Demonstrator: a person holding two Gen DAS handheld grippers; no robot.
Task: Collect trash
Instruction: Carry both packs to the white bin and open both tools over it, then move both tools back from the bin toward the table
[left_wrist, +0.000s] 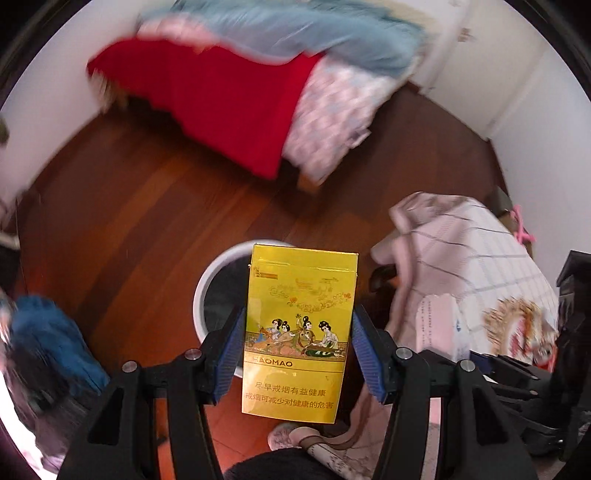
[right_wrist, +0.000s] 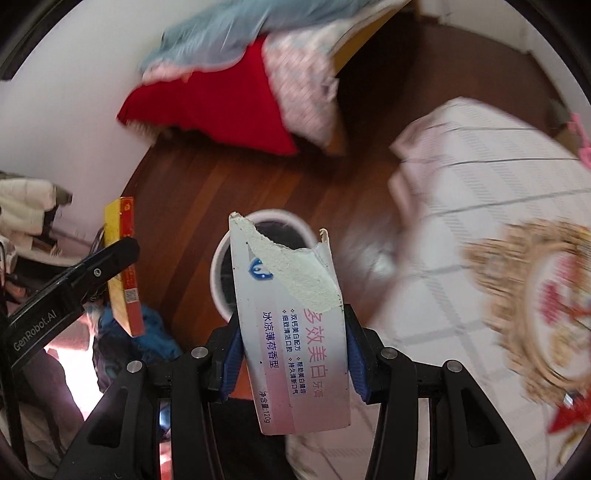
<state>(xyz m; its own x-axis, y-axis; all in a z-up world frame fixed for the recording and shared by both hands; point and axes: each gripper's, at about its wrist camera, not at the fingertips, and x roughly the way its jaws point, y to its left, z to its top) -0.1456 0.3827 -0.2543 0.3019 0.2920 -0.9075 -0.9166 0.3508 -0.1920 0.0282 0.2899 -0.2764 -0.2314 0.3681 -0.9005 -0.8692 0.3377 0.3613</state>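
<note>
Two pieces of trash are in hand, one per gripper, and both hang over the white bin on the wooden floor.

From the left wrist view, the left gripper (left_wrist: 297, 343) is clamped on a yellow cigarette pack (left_wrist: 297, 332), its blue pads pressing the pack's two long sides. The pack stands upright, printed face toward the camera, and covers the right part of the white bin (left_wrist: 214, 280), whose dark round mouth opens just behind it. Beyond the bin lies a bed with a red cover (left_wrist: 229, 103) and a pale blue blanket on top. Right of the bin a checked quilt (left_wrist: 472, 258) is draped; left of it sits a heap of blue cloth (left_wrist: 48, 332).

From the right wrist view, the right gripper (right_wrist: 291, 343) is clamped on a torn toothpaste box (right_wrist: 291, 325), white with pink and blue print, its ragged top edge leaning across the bin (right_wrist: 221, 273) mouth. Left of the bin the left gripper (right_wrist: 118, 254) shows from the side with the cigarette pack (right_wrist: 123, 266) edge-on in its grip. Right of the bin spreads the quilt (right_wrist: 480, 192), and beyond the bin the bed (right_wrist: 221, 107) appears blurred.
</note>
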